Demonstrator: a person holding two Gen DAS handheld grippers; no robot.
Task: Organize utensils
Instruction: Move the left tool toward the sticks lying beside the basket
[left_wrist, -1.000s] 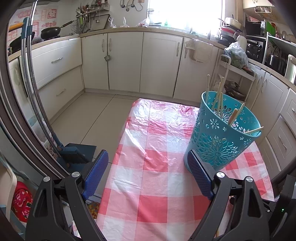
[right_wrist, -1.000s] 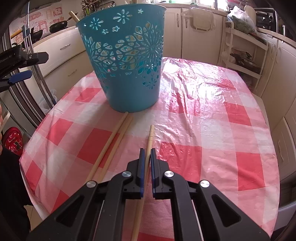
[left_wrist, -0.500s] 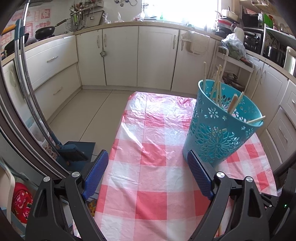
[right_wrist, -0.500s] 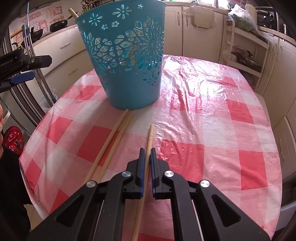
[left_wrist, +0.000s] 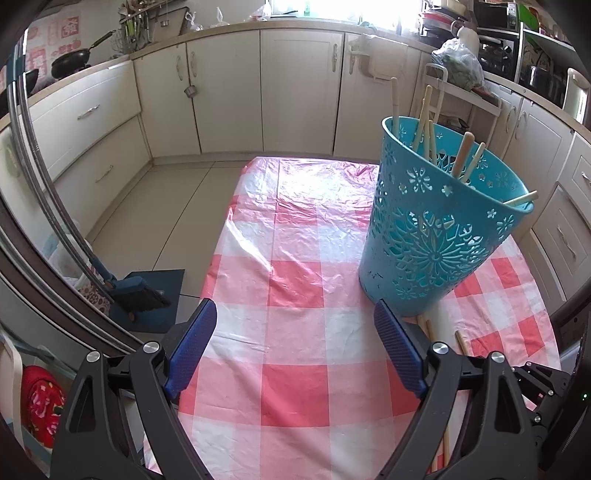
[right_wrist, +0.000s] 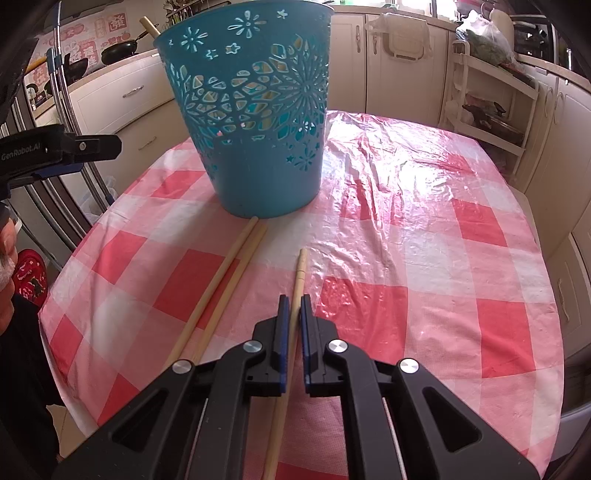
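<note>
A blue perforated basket (right_wrist: 255, 122) stands on the checked tablecloth and holds several wooden chopsticks (left_wrist: 461, 155). My right gripper (right_wrist: 291, 306) is shut on one wooden chopstick (right_wrist: 299, 273), its tip pointing at the basket. Two more chopsticks (right_wrist: 229, 273) lie on the cloth just left of it, their ends touching the basket's base. My left gripper (left_wrist: 295, 332) is open and empty, hovering over the cloth left of the basket (left_wrist: 436, 229). It also shows in the right wrist view (right_wrist: 59, 151) at the far left.
The table (right_wrist: 461, 258) has a red-and-white plastic cloth. White kitchen cabinets (left_wrist: 295, 92) surround it. A shelf rack (right_wrist: 491, 96) stands to the right. A broom and dustpan (left_wrist: 144, 295) lie on the floor at the left.
The left gripper has moved forward and a little right over the table, still open. The right gripper has moved slightly toward the basket with the chopstick held.
</note>
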